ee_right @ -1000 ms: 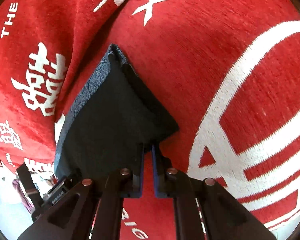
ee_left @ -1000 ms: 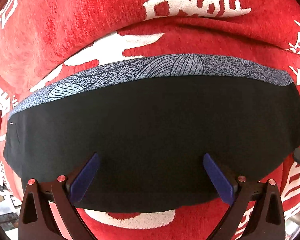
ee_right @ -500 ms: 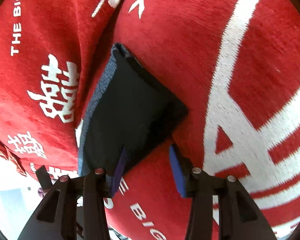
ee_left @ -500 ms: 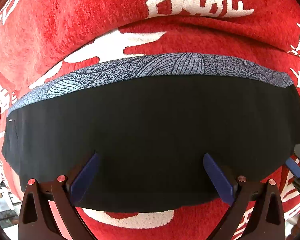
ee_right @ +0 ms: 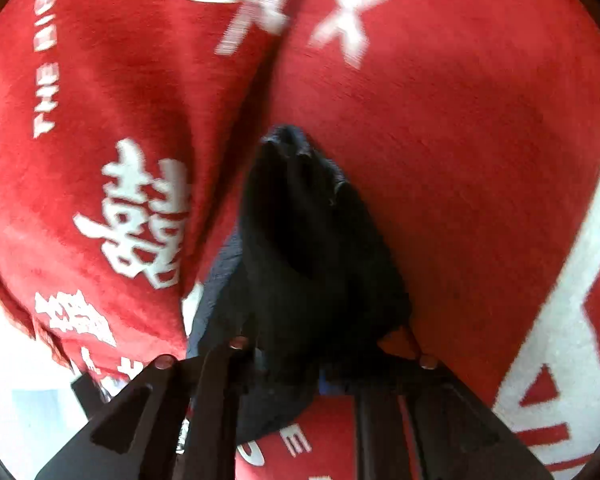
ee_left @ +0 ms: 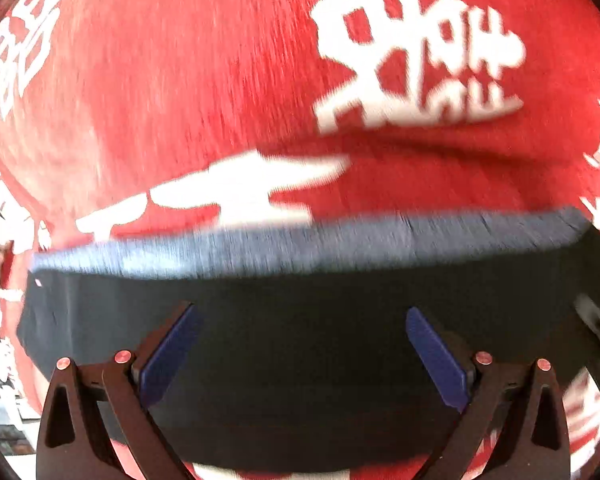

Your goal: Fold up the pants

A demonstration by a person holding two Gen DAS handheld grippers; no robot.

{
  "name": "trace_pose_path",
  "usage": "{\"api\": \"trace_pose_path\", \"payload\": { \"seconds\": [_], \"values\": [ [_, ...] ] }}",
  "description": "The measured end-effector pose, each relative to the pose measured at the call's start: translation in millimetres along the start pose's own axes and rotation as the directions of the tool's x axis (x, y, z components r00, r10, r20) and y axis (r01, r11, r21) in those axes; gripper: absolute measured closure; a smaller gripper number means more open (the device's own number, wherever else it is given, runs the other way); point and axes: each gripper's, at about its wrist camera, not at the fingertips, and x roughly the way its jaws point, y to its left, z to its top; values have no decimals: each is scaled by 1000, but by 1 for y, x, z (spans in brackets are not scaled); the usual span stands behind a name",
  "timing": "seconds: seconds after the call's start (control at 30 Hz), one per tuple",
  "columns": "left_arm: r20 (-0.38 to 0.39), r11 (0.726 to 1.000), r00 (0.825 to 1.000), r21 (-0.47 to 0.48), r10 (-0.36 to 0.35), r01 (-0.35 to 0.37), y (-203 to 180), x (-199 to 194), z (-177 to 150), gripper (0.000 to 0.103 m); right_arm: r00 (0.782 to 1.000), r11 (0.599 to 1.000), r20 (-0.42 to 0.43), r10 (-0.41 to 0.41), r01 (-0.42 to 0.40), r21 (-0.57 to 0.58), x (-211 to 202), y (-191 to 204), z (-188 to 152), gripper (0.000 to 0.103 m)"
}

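Note:
The folded black pants (ee_left: 300,360) with a grey patterned waistband (ee_left: 300,240) lie on a red blanket. My left gripper (ee_left: 302,356) is open and its blue pads (ee_left: 168,356) straddle the near part of the pants. In the right wrist view the pants (ee_right: 300,248) rise in a bunched black ridge between the fingers of my right gripper (ee_right: 320,364). The cloth hides the pads, so whether the jaws grip it does not show. The view is blurred.
The red blanket (ee_left: 180,100) with white characters and lettering covers the whole surface, with a crease (ee_right: 256,92) running behind the pants. The right gripper's tip shows at the right edge of the left wrist view (ee_left: 596,320).
The right gripper opened, then moved onto the pants' end, which now bunches up between its fingers. The left gripper stayed open; its view has shifted, with the pants lower in frame.

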Motion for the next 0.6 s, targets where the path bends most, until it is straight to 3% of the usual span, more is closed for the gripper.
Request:
{"api": "trace_pose_path", "payload": {
  "seconds": [0.1,0.13,0.2,0.4,0.53,0.6],
  "values": [
    [-58,996,996,63,73,-69,-16,37,10,0,1000,994,-5,7,-7,-107,-12,20,-6,87],
    [7,996,997,56,71,-71,-17,37,9,0,1000,991,-3,8,-9,-137,-14,27,-8,87],
    [10,992,996,94,87,-88,-21,34,9,0,1000,986,2,13,-13,-164,-15,35,-10,87],
    [9,993,1000,115,1,-2,-1,-8,-28,0,1000,980,6,3,-2,-197,-18,50,-11,87],
    [-60,985,998,170,-19,28,-12,4,-71,0,1000,968,21,-15,20,-249,-24,69,-20,87],
    [2,985,1000,168,-25,25,-13,4,-78,0,999,957,22,-33,38,-289,-24,84,-27,87]
  ]
}}
